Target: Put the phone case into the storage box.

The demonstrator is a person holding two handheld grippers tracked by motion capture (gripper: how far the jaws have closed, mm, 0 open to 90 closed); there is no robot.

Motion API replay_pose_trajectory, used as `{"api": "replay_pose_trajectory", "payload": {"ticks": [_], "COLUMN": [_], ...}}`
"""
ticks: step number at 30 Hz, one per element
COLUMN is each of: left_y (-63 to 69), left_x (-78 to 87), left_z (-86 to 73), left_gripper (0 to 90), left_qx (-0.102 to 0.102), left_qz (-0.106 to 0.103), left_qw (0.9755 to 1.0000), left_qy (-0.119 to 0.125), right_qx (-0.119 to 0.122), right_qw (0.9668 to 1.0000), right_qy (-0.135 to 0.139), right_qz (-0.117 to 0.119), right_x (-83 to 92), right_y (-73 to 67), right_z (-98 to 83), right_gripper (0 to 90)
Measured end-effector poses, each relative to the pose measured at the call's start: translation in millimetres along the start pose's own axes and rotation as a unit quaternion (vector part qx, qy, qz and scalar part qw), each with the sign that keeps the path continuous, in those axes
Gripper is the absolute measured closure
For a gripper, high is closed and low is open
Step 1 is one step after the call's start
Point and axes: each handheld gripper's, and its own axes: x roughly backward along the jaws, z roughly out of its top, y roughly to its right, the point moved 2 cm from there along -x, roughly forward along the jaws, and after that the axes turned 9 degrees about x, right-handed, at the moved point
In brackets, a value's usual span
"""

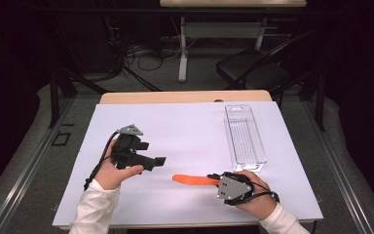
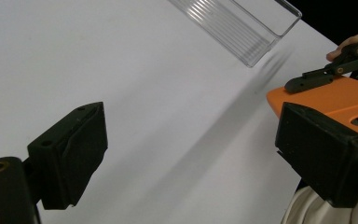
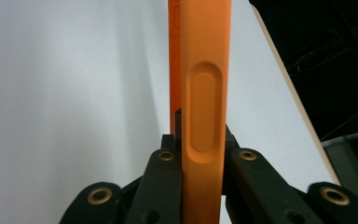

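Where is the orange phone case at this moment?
In the high view the orange phone case sits front-centre on the white mat, clamped edge-on in the right tongs, just in front of the clear tray.

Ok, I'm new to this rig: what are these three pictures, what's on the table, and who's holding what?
No robot arm here: a person at a table holds a two-jaw gripper in each hand. The high view looks down from above the person's side. The other two views come from cameras riding on the grippers, looking along their black jaws.

On the white sheet covering the table lies a clear plastic tray, long and narrow, with nothing visible inside it.

The right gripper is shut on the edge of an orange phone case; the right gripper view shows the case clamped between the jaws, side button bulge facing the camera.

The left gripper is open and holds nothing. In its own view, its jaws stand wide apart, with the case's end near one of them.
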Motion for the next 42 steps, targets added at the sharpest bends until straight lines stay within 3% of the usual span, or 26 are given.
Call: {"api": "replay_pose_trajectory", "payload": {"ticks": [3, 11, 17, 24, 27, 30, 35, 39, 42], "left_y": [1.9, 9.0, 14.7, 18.8, 21.2, 24.5, 30.9, 35.7, 39.5], "left_x": [1.4, -6.2, -9.7, -9.7, -10.2, -10.5, -11.2, -15.5, -16.9], "left_z": [0.2, -0.8, -1.8, -1.3, -1.4, -1.1, 0.3, 0.1, -0.6], "left_gripper": [11.6, 14.6, 17.2, 20.0, 21.5, 24.1, 28.2, 30.1, 33.4], "left_qx": [-0.005, -0.023, -0.031, -0.033, -0.04, -0.051, -0.054, -0.053, -0.063], "left_qz": [-0.001, -0.002, -0.004, -0.014, -0.01, 0.0, -0.014, -0.018, -0.021], "left_qw": [0.9999, 0.9997, 0.9993, 0.9993, 0.9991, 0.9986, 0.9984, 0.9984, 0.9978], "left_qy": [0.011, -0.006, -0.021, -0.011, -0.009, -0.011, -0.001, -0.001, -0.005], "right_qx": [-0.028, -0.091, -0.132, -0.181, -0.191, -0.206, -0.236, -0.239, -0.239], "right_qw": [0.9995, 0.9946, 0.9887, 0.9793, 0.9771, 0.9729, 0.9647, 0.9641, 0.9643], "right_qy": [0.012, 0.038, 0.044, 0.062, 0.065, 0.075, 0.09, 0.091, 0.09], "right_qz": [0.009, 0.034, 0.055, 0.066, 0.068, 0.073, 0.074, 0.071, 0.069], "right_x": [1.2, 2.4, 1.1, 1.7, 1.9, 2.3, 3.4, 3.1, 2.6], "right_y": [3.5, 11.0, 14.2, 18.2, 19.0, 20.1, 22.3, 22.1, 21.3], "right_z": [-2.7, -9.3, -14.1, -18.1, -19.0, -19.8, -22.6, -23.6, -23.8], "right_gripper": [86.2, 86.2, 86.2, 86.2, 86.2, 86.2, 86.2, 86.2, 86.2]}}
